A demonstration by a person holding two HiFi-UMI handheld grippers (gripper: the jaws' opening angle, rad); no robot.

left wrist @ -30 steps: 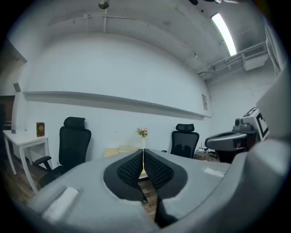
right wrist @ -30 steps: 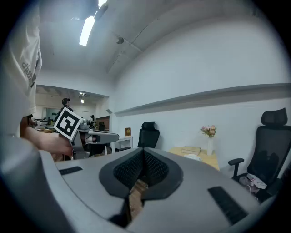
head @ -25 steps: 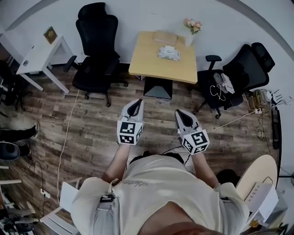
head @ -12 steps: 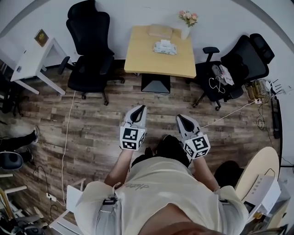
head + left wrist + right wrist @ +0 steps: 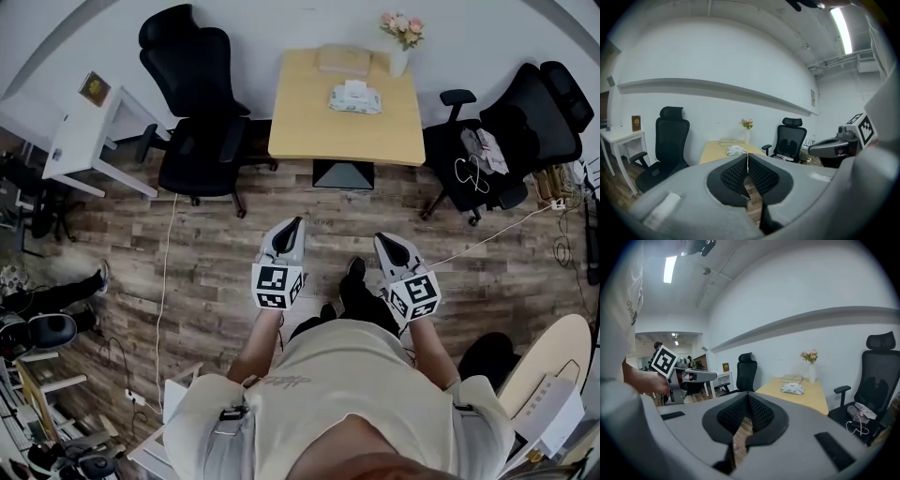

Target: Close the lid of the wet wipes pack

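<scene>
The wet wipes pack lies on the far half of a light wooden table, well ahead of me across the floor. It is too small to tell how its lid stands. My left gripper and right gripper are held side by side above the wood floor, both pointing toward the table. In the left gripper view the left gripper is shut and empty, with the pack far beyond. The right gripper is also shut and empty, the pack far off to its right.
A vase of flowers and a flat book stand at the table's back edge. Black office chairs stand left and right of the table. A white desk is at the far left, cables run over the floor.
Both grippers stay shut and side by side. The view has shifted, and the table now sits a little further right. The person's feet have come into view below the grippers.
</scene>
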